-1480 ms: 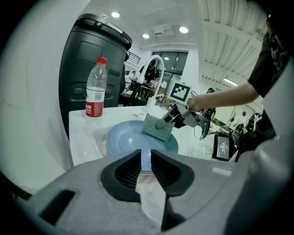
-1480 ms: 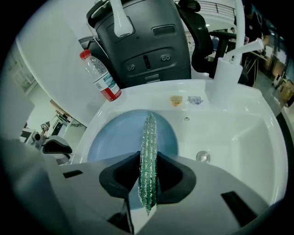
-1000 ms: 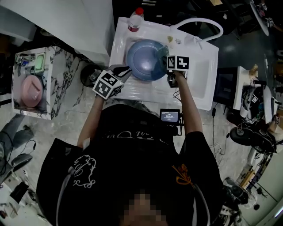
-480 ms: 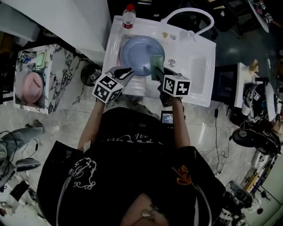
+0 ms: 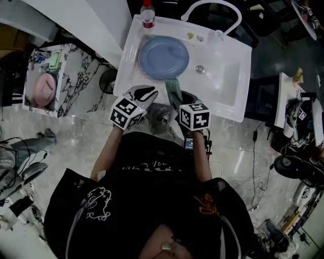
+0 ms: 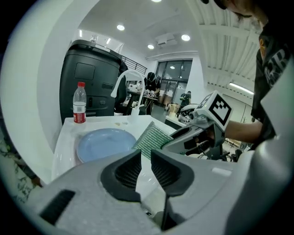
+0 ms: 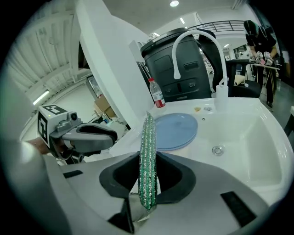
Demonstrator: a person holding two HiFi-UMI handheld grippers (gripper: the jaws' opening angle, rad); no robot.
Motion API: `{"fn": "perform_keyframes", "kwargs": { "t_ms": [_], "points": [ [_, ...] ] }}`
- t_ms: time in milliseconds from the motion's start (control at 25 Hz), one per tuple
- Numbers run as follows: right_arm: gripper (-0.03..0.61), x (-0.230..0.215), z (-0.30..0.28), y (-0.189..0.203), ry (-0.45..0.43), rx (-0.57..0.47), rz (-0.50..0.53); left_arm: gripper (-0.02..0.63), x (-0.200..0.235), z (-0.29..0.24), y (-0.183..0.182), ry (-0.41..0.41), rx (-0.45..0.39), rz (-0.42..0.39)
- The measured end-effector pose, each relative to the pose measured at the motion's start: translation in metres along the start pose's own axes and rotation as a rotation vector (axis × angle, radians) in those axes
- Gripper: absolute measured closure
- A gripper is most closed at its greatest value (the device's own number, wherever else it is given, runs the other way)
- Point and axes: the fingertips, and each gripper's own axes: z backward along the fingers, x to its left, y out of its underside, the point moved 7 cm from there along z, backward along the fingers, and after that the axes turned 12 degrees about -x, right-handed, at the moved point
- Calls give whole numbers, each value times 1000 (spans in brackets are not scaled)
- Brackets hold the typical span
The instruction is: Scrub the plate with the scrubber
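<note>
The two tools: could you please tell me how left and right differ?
Load: the right tool clamps a flat green mesh scrubber; the left tool holds nothing. Jaws: the right's are parted by the scrubber, the left's nearly together. Both hover short of the round blue plate on the white sink.

Red-capped bottle (image 5: 147, 15) upright on the white sink's (image 5: 228, 71) back corner, arched faucet (image 7: 175, 59) alongside, marble-topped stand (image 5: 76, 76) well left.

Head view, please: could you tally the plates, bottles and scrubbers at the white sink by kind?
Blue plate: 1
Bottle with red cap: 1
Green scrubber, clamped in the right hand-held gripper: 1
Total: 3
</note>
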Motion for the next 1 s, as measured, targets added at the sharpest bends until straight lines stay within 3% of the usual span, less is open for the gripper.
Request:
{"fn": "perform_keyframes", "kwargs": {
  "t_ms": [440,1000],
  "points": [
    [488,28,13,16,15,-27,-19,555,-13,33,-11,-16,-44,-56],
    [489,168,5,59,92,-81,-40,555,-10,172,23,76,-77,-110]
  ]
}}
